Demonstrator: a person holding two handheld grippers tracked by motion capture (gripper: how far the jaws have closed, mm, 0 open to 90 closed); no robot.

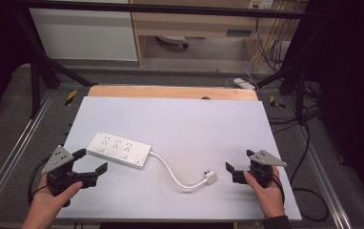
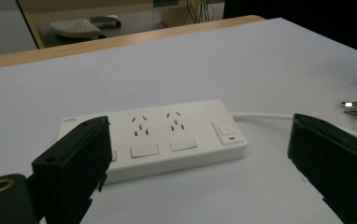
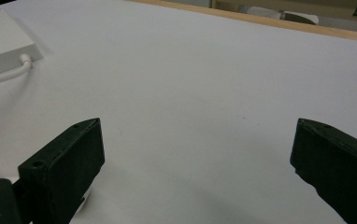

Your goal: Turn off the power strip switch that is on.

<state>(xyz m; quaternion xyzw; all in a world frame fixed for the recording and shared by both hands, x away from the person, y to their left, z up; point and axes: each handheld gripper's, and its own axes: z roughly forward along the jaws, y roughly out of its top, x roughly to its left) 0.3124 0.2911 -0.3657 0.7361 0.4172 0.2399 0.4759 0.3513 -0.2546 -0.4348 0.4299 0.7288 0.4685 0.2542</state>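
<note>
A white power strip [image 1: 118, 150] with three sockets lies flat on the white table top, left of centre; in the left gripper view the power strip [image 2: 167, 140] sits just beyond the jaws. Its white cable [image 1: 173, 175] curves right to a plug [image 1: 210, 177] lying loose on the surface. My left gripper [image 1: 91, 161] hovers at the front left, open, close to the strip's near end. My right gripper [image 1: 239, 161] is at the front right, open, a short way right of the plug. Both hold nothing.
The white table top [image 1: 180, 119] rests on a wooden board [image 1: 170, 91] showing along the far edge. Black frame posts [image 1: 35, 81] stand at both sides. Cables [image 1: 308, 191] trail on the grey floor at right. A white adapter [image 1: 244, 84] lies beyond the table.
</note>
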